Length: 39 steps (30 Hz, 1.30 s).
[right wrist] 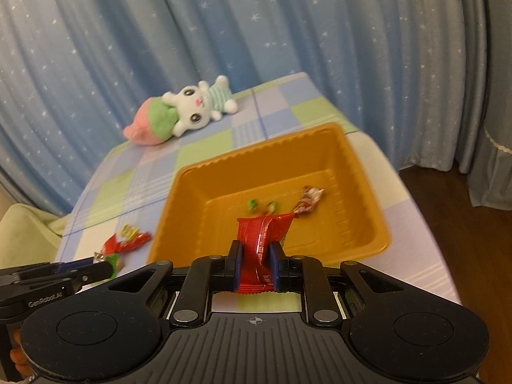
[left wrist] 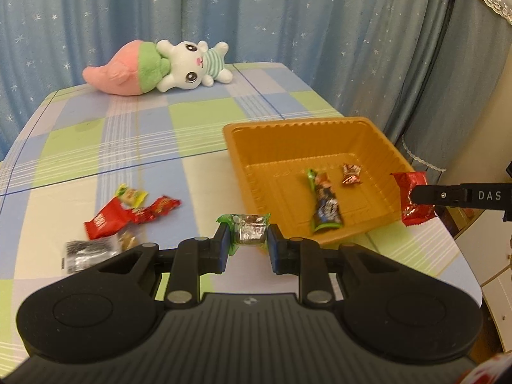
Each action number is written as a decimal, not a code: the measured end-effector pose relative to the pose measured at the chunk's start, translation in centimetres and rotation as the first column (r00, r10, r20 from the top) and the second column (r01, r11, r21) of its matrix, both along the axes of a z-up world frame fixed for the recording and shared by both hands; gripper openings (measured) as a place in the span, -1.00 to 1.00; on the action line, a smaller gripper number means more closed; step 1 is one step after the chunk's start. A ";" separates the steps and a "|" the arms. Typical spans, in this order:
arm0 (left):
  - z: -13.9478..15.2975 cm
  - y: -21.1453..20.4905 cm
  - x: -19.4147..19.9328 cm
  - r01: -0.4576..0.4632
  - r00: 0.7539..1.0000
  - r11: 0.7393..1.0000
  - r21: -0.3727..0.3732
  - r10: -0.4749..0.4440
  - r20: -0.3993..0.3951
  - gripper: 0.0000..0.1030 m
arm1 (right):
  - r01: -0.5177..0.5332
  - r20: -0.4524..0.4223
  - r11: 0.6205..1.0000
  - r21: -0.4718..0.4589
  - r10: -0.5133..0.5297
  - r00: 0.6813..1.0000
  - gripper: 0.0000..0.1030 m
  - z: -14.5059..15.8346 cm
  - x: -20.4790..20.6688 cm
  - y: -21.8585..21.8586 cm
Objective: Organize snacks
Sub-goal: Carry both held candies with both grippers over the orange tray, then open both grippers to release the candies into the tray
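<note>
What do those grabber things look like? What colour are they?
The left gripper and right gripper are both black plastic, each with two round bulges on a ribbed body, silver rivets and blue pads inside the fingers. A small crosshair mark sits on top. White letters "DAS" and "GenRobot.AI" are printed on their sides. No cables show.

Two wrapped snacks lie in one orange plastic tray (left wrist: 377, 147). One green-and-silver packet (left wrist: 249, 232) and one red foil packet (left wrist: 412, 201) are gripped. One white bunny plush (left wrist: 188, 64) lies nearby.
</note>
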<state>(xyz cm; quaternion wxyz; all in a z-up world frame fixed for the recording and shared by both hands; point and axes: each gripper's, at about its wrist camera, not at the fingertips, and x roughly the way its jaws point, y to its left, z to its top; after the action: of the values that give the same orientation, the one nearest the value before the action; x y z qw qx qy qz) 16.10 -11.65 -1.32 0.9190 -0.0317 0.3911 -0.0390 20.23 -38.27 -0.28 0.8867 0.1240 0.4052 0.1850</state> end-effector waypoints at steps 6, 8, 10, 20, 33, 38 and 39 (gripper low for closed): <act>-0.1 -1.8 1.4 -0.031 1.000 1.000 -0.003 0.031 0.005 -0.57 | -0.015 0.010 1.000 -0.014 0.015 1.000 -0.64 -0.2 2.5 -1.9; -0.1 -2.2 1.8 -0.041 0.999 0.999 -0.003 0.041 0.005 -0.56 | -0.024 0.008 0.999 -0.021 0.024 1.000 -0.64 -0.4 3.3 -2.3; -0.1 -2.6 2.2 -0.051 0.999 0.999 -0.002 0.051 0.003 -0.57 | -0.035 0.005 0.999 -0.028 0.035 0.999 -0.64 -0.8 4.1 -2.6; -0.5 -4.0 3.6 -0.083 0.996 0.996 0.014 0.083 -0.009 -0.57 | -0.083 -0.044 0.995 -0.060 0.081 0.996 -0.64 -3.0 7.6 -2.5; -0.6 -4.7 4.5 -0.087 0.996 0.996 0.022 0.087 -0.010 -0.56 | -0.112 -0.075 0.992 -0.061 0.107 0.991 -0.63 -4.1 9.1 -1.8; -0.8 -5.2 4.9 -0.084 0.996 0.996 0.024 0.084 -0.014 -0.56 | -0.124 -0.078 0.991 -0.053 0.119 0.990 -0.29 -4.1 9.0 -1.9; -0.9 -5.3 5.0 -0.083 0.996 0.996 0.023 0.084 -0.016 -0.56 | -0.121 -0.075 0.991 -0.054 0.117 0.990 -0.25 -4.1 8.9 -2.0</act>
<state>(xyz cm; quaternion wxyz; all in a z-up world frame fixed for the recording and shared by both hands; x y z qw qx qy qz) 21.08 -16.91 -2.20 0.9168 -0.0379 0.3976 0.0042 29.17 -40.24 -4.39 0.8621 0.0802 0.4488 0.2210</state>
